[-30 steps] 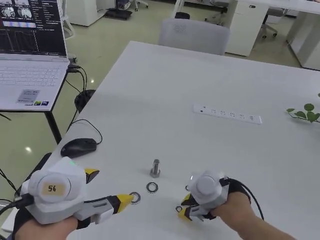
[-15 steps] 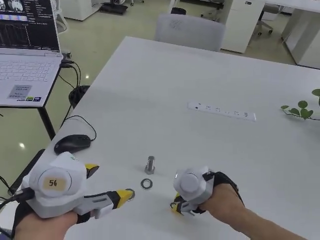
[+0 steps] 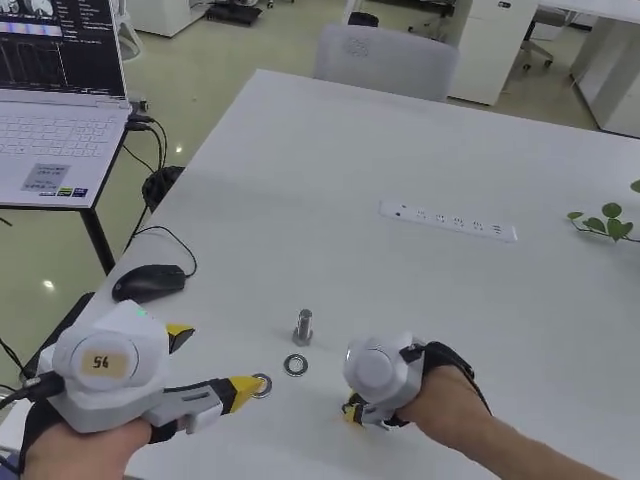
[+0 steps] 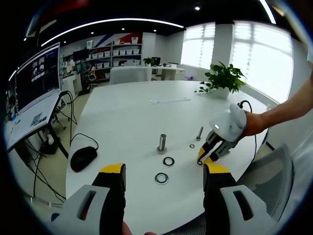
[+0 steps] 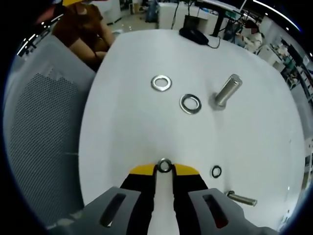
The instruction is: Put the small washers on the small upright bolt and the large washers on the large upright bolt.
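The large upright bolt (image 3: 303,326) (image 4: 162,143) (image 5: 228,90) stands mid-table, with two large washers (image 3: 295,365) (image 4: 168,161) (image 5: 190,104) flat in front of it. My right gripper (image 5: 165,169) (image 3: 355,411) is low over the table, shut on a small washer (image 5: 165,166) held at its tips. The small bolt (image 4: 199,132) (image 5: 241,198) stands just beyond, with another small washer (image 5: 215,171) (image 4: 192,145) beside it. My left gripper (image 4: 165,171) (image 3: 213,362) is open with nothing between its jaws, near the second large washer (image 3: 262,385) (image 4: 161,178) (image 5: 161,82).
A black mouse (image 3: 150,283) with its cable lies at the table's left edge. A white power strip (image 3: 447,221) lies farther back, and a plant (image 3: 610,222) at the far right. A laptop (image 3: 55,120) sits on a side stand. A grey chair (image 3: 385,60) stands behind the table.
My right gripper has shifted a little to the left, closer to the large bolt and washers. The head camera has moved slightly. My left gripper has barely moved.
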A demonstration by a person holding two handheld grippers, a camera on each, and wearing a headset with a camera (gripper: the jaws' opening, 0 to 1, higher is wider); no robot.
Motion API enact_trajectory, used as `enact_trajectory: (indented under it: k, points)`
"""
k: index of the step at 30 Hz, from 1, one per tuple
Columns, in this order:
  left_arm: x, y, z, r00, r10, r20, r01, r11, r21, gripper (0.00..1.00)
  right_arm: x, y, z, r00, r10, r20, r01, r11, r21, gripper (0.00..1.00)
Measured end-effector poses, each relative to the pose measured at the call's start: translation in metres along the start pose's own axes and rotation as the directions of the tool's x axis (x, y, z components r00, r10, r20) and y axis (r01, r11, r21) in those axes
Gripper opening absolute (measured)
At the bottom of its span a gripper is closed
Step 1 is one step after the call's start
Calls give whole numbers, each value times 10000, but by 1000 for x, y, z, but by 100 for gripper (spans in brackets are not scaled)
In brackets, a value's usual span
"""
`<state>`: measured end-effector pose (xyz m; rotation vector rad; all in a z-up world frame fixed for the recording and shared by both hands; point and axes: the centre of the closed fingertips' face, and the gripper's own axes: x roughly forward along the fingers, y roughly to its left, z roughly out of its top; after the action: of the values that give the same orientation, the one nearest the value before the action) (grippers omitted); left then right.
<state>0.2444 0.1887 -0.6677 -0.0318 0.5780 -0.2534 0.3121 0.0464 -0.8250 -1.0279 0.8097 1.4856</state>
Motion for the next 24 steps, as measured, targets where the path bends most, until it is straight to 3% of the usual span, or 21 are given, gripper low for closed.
enact_trajectory:
  k: [2, 12, 19, 24]
  points:
    - [0, 0, 0, 10000, -3, 1, 3, 10000, 17, 64, 0, -1, 1, 9995, -51, 298, 38, 9989, 467, 14]
    - [0, 1, 3, 10000, 2, 33, -2, 10000, 39, 63, -9, 1, -4, 9944, -196, 1038, 49, 9901, 1401, 14]
    - [1, -2, 4, 10000, -82, 48, 81, 9999, 101, 63, -22, -8, -9, 9887, -548, 1393, 263, 9797, 1987, 14]
    - [1, -2, 5, 9999, -101, 61, 101, 9999, 120, 63, -37, -21, -16, 9813, -1036, 1624, 588, 9640, 2591, 14]
